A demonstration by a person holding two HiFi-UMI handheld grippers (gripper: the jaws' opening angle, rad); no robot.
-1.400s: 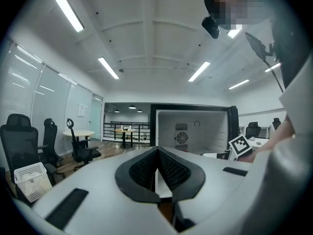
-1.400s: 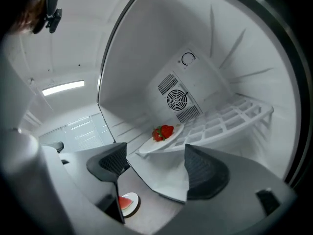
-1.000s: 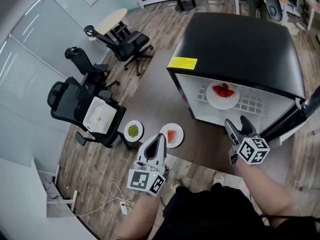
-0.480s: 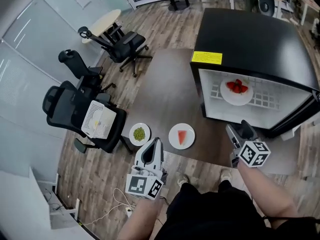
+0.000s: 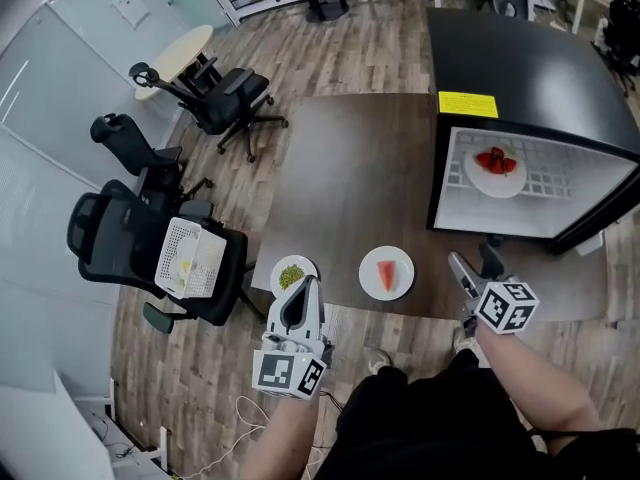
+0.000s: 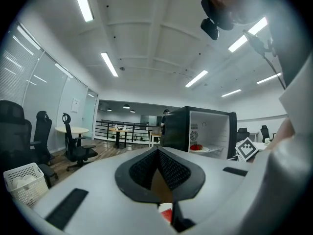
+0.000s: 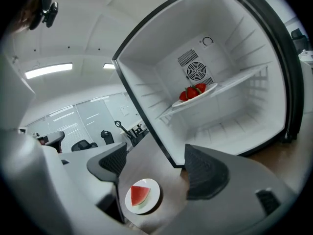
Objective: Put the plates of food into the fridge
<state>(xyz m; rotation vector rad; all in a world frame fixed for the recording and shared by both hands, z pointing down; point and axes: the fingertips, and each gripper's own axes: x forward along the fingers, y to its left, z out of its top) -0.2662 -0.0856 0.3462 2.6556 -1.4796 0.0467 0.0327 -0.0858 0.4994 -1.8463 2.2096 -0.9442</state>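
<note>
A dark brown surface (image 5: 350, 178) sits over wood-plank flooring in an office with black swivel chairs (image 5: 135, 238) along a glass wall. A black fridge (image 5: 530, 78) stands open at its far right, and a plate of strawberries (image 5: 495, 168) rests on its wire shelf. Near the front edge, the plate of watermelon (image 5: 386, 273) lies between the two tongs, and a plate of green food (image 5: 292, 273) lies just ahead of the left gripper (image 5: 304, 290). That gripper's jaws are pressed together with nothing caught in them. The right gripper (image 5: 477, 265) hangs released in front of the fridge, its jaws wide apart and empty. Its own view frames the watermelon plate between them, apart from both pads.
</note>
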